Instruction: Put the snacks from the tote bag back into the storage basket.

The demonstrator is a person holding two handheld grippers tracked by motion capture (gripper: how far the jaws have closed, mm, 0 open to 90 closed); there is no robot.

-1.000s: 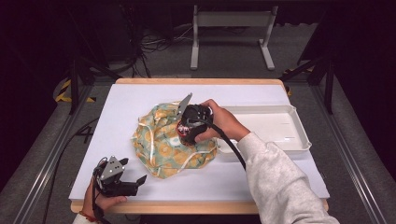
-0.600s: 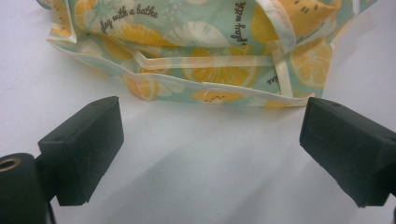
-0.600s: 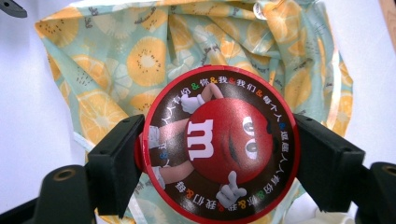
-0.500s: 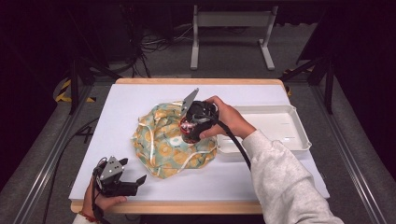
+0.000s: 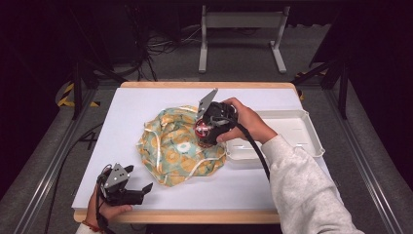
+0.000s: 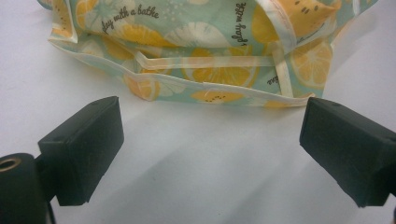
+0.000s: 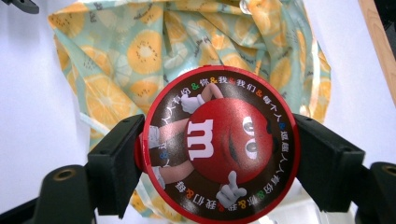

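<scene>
A crumpled lemon-print cloth bag (image 5: 178, 148) lies in the middle of the white table cover; its hem (image 6: 205, 88) faces the left gripper. My right gripper (image 5: 203, 132) hangs over the bag's right part, shut on a round red candy tin (image 7: 219, 144) with a cartoon lid, its pads (image 7: 116, 163) pressing on both sides of the tin (image 5: 201, 130). My left gripper (image 5: 139, 187) rests near the table's front left edge, pointing at the bag, with its jaws wide apart and bare table (image 6: 205, 158) between them.
A white rectangular tray (image 5: 302, 129) sits at the right of the table, just right of the right hand. The wooden table edge (image 5: 195, 217) runs along the front. Dark floor, cables and a metal stand (image 5: 241, 29) lie beyond the far edge.
My right gripper has risen and shifted right with the tin, away from the bag's middle toward the tray. The left gripper has stayed put.
</scene>
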